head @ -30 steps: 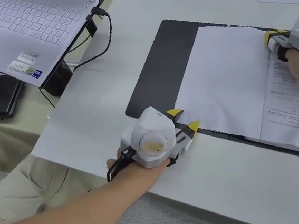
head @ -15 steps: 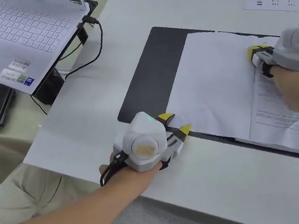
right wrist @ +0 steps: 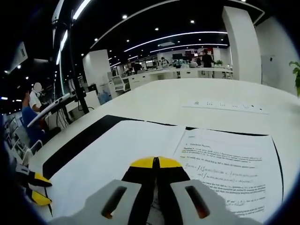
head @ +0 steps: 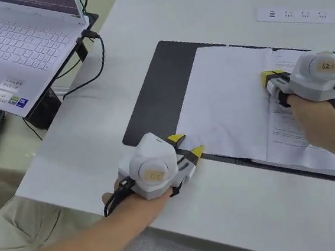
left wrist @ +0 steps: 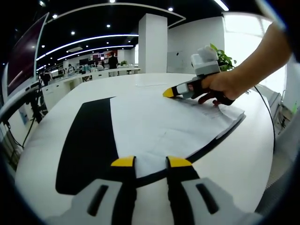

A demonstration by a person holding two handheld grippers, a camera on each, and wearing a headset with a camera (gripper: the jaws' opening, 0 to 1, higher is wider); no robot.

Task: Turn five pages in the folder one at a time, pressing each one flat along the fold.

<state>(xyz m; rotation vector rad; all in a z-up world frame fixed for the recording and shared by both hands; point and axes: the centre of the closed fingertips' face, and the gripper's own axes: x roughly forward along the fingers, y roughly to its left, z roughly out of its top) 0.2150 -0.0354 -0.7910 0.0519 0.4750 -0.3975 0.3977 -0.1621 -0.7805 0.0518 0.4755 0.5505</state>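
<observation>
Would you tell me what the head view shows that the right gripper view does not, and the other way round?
Head view alone: the laptop keyboard, its cable and both forearms. Right gripper view alone: the office beyond the bench, with ceiling lights and distant desks. Shared: the black folder, the blank turned page, the printed page, the power strip and the left gripper.

Folder open — right gripper on fold, left gripper at near edge.
</observation>
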